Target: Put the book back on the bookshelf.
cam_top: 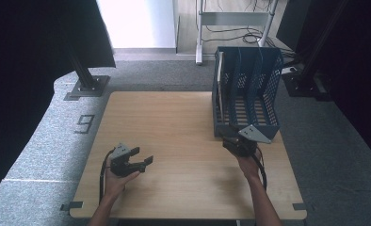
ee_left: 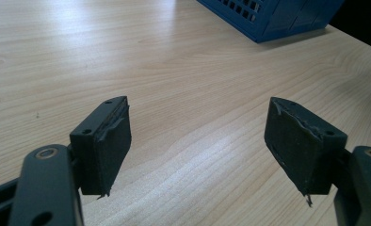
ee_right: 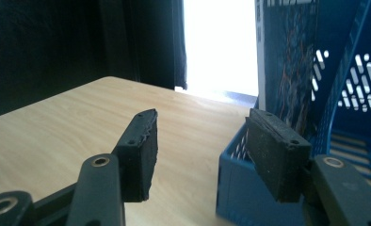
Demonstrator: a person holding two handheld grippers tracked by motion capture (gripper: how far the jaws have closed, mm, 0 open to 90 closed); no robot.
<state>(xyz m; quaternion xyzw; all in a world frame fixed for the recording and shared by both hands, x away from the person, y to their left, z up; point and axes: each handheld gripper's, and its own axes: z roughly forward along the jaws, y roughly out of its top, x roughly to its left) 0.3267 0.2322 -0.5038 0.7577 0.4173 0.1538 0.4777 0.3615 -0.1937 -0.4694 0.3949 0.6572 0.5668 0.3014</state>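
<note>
**Blue file rack sitting at the table's far right, both grippers empty**

The blue file rack [cam_top: 246,94] is standing on the far right part of the wooden table [cam_top: 174,122], its perforated dividers splitting it into upright slots with the open front facing the person. In its leftmost slot a book [ee_right: 287,61] with a dark patterned cover is standing upright against the side wall; in the high view it is showing as a pale edge at the rack's left side.

The right gripper [cam_top: 234,142] is being held in the person's right hand [cam_top: 249,165] just at the rack's front edge, near its left corner. In the right gripper view its jaws are standing wide apart with nothing between them; one pad is sitting over the rack's low front wall [ee_right: 235,188] and the other over bare tabletop. Whether that pad is touching the blue plastic cannot be told.

The left gripper [cam_top: 143,159] is resting low over the near left part of the table, well apart from the rack, held in the person's left hand [cam_top: 114,181], with its cable looping back beside the wrist. Its jaws are pointing toward the right and are also spread wide, gripping nothing; in the left gripper view only wood grain is lying between the two worn black pads [ee_left: 110,146], and a corner of the rack [ee_left: 273,16] is appearing at the top.
</note>
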